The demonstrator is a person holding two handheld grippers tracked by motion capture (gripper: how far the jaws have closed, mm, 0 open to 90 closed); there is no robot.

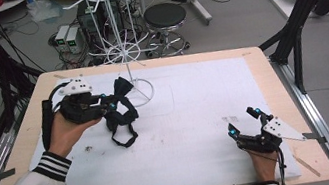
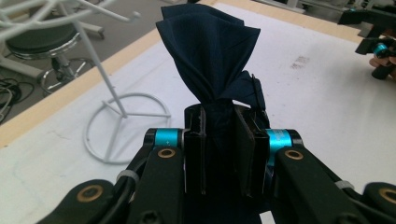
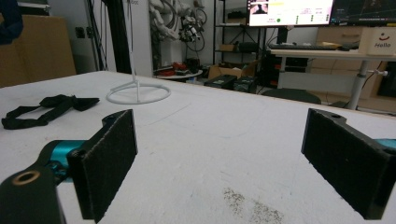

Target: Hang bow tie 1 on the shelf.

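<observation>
Holding a dark bow tie (image 1: 121, 104) at its pinched centre knot, the left gripper (image 1: 104, 107) has its fingers (image 2: 195, 151) clenched on the cloth; in the left gripper view the navy fabric fans upward out of the clamp. Item sits lifted just above the white mat (image 1: 197, 117) on the tabletop (image 1: 272, 84), near the left rear, with its black strap loop (image 1: 124, 137) drooping down toward the mat. Judgement: light, soft, floppy fabric; will not slip easily from the padded fingers but the strap will swing and could snag. Knot looks like the best hold, as now; strap is the part free to hook. White wire display stand (image 1: 119, 44) rises just beyond the tie, ring base (image 1: 141, 92) on the mat, hooks spread above — closest obstacle. Right gripper (image 1: 244, 122) rests at the near right, well apart, fingers (image 3: 105, 163) spread wide and grasping nothing. Broad bare mat lies between the two grippers; tabletop edge at left is near the left hand.
</observation>
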